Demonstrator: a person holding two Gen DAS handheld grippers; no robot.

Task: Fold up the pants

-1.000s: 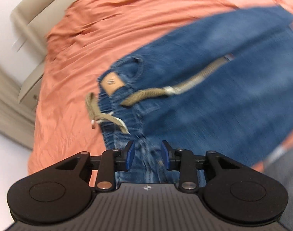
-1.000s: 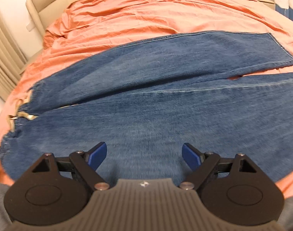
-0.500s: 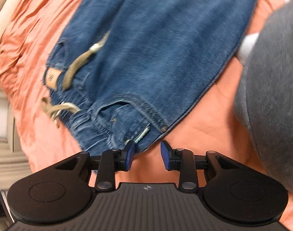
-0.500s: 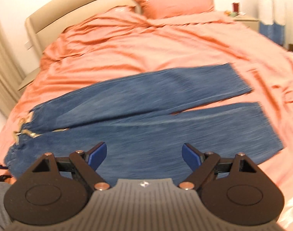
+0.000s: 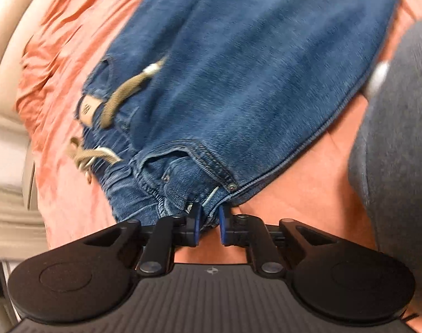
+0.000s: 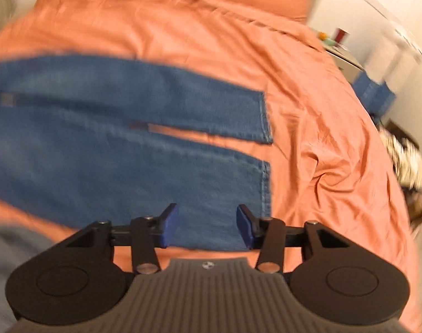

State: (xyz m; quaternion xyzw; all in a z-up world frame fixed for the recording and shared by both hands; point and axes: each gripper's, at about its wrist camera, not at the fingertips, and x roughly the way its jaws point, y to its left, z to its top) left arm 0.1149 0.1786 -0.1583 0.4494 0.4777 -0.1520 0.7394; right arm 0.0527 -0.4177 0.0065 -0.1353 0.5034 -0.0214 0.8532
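Pants (image 6: 122,149) lie flat across the orange bed (image 6: 308,116), both grips poised at the near edge.

Largest risk: the long denim legs, slightly apart at the hems, may drag and bunch on the wrinkled bedding if the two ends rise unevenly. At the waistband corner (image 5: 208,208), the left hand-held gripper (image 5: 208,223) has its jaws narrowed around the fabric edge; whether they actually pinch it I cannot tell, and a shallow bite could slip off the thick seam. Over the near leg's hem, the right hand-held gripper (image 6: 208,226) stands wide and holds nothing. Loose drawstring (image 5: 122,100) could snag.
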